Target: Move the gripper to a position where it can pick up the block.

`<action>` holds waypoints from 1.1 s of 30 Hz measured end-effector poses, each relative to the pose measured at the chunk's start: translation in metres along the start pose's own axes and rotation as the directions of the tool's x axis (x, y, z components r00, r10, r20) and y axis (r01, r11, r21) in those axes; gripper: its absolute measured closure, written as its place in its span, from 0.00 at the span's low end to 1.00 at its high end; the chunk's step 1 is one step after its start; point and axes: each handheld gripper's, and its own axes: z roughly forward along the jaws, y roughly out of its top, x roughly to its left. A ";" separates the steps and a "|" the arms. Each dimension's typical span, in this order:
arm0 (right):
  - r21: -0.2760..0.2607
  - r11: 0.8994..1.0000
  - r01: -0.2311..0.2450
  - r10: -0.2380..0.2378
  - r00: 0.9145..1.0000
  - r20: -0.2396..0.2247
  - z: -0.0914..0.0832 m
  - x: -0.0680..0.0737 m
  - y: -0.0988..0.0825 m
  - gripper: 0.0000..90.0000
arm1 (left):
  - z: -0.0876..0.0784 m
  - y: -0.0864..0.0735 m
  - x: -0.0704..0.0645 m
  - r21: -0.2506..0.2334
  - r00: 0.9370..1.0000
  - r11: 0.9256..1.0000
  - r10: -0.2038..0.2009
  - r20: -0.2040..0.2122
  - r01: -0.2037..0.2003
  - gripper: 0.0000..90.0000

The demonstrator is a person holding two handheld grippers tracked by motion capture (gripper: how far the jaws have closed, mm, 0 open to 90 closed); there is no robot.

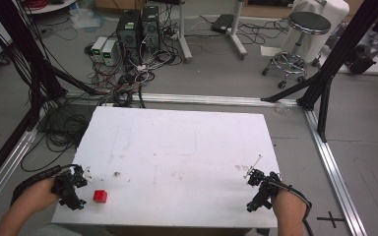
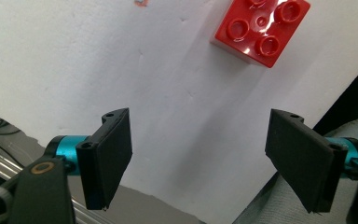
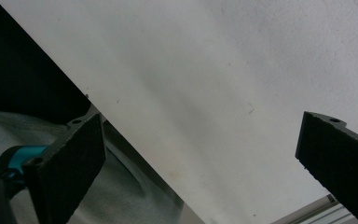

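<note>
One red brick (image 2: 260, 31) with four studs facing up, square so no long axis, on the white table (image 1: 177, 147) near its front-left corner, just beside the left gripper (image 1: 70, 187), two grippers, right gripper (image 1: 258, 189) at front-right, both with jaws spread, empty

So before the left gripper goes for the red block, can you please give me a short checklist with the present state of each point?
1. Left gripper open: ok, jaws wide apart with nothing between them.
2. Red plastic four-stud building block free to grasp: ok, it lies alone, studs up, ahead of the jaws.
3. Block lined up between the jaws: not ok, it sits off to one side in the left gripper view.
4. White table top around the block free: ok.
5. Right gripper out of the way: ok, open at the table's other near corner.
</note>
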 end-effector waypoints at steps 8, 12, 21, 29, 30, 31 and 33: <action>-0.002 1.000 0.008 -0.008 1.000 -0.003 0.000 0.001 0.002 0.01 | -0.006 0.006 0.001 0.003 0.996 0.996 0.087 0.009 -0.087 0.26; -0.005 1.000 0.007 -0.007 1.000 -0.002 0.000 0.001 0.002 0.01 | -0.008 0.008 0.003 -0.009 0.990 0.990 0.140 0.011 -0.140 0.26; -0.007 1.000 0.013 -0.013 1.000 -0.009 0.000 0.003 0.001 0.01 | -0.011 0.012 0.007 -0.010 0.971 0.971 0.238 0.041 -0.237 0.26; -0.012 1.000 0.017 -0.017 1.000 -0.011 0.000 0.004 0.001 0.01 | -0.010 0.016 0.007 -0.021 0.956 0.957 0.290 0.049 -0.289 0.26; -0.009 1.000 0.019 -0.020 1.000 -0.015 0.000 0.004 0.002 0.01 | -0.010 0.017 0.006 -0.018 0.953 0.954 0.299 0.049 -0.298 0.26; -0.011 1.000 0.019 -0.019 1.000 -0.009 -0.001 0.004 0.001 0.01 | -0.010 0.018 0.006 -0.025 0.950 0.952 0.307 0.052 -0.307 0.26; -0.016 1.000 0.022 -0.022 1.000 -0.014 -0.001 0.004 0.001 0.01 | -0.010 0.020 0.006 -0.023 0.944 0.946 0.324 0.062 -0.323 0.26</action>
